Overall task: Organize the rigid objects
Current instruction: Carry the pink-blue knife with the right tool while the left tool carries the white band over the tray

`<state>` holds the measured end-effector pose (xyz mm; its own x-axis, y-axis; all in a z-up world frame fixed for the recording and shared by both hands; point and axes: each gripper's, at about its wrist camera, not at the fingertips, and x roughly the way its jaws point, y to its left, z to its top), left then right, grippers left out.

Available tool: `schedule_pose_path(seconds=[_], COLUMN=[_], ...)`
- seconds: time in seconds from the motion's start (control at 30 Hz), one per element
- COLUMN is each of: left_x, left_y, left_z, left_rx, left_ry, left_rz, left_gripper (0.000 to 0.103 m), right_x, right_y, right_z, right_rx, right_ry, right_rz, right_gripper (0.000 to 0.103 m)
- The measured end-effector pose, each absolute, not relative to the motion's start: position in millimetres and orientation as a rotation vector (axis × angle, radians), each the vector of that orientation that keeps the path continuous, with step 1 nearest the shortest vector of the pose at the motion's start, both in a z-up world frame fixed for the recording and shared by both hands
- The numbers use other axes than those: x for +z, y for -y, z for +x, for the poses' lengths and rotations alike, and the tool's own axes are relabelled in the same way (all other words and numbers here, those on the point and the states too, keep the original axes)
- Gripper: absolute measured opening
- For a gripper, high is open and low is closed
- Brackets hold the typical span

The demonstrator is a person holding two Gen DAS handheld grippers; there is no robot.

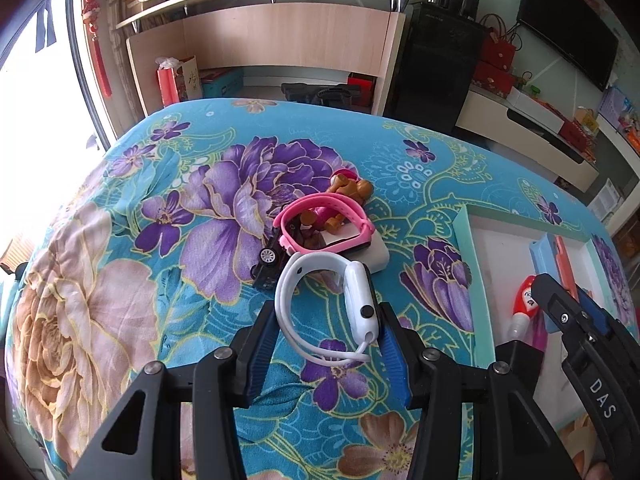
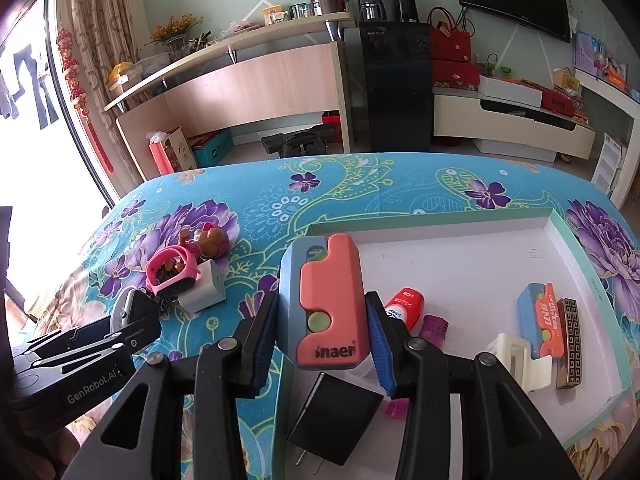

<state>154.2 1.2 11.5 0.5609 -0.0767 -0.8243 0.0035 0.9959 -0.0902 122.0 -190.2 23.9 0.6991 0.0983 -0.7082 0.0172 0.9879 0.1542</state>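
Floral bedspread (image 1: 120, 240) — white tray (image 2: 480, 264); desk (image 2: 248, 80) behind.

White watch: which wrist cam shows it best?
Left wrist view: the white watch fills the centre, strap and side button clear, between the left gripper pads. Right wrist view shows only a sliver behind the left gripper's fingertips.

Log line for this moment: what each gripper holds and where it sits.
left gripper: shut on white watch, over bedspread | right gripper: shut on coral case, at tray edge
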Motion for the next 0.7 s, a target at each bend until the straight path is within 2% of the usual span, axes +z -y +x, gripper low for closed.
schedule_pose_path(seconds=[0.7], left_x=[27], left_y=[122], left_z=[162], left_rx=[-0.264], left_ry=[-0.943], left_rz=[0.151], left_gripper=[0.052], right_x=[13], right_y=[313], right_z=[114], right_rx=[-0.206], right_ry=[-0.788], right_rz=[0.316], right_gripper=[0.044])
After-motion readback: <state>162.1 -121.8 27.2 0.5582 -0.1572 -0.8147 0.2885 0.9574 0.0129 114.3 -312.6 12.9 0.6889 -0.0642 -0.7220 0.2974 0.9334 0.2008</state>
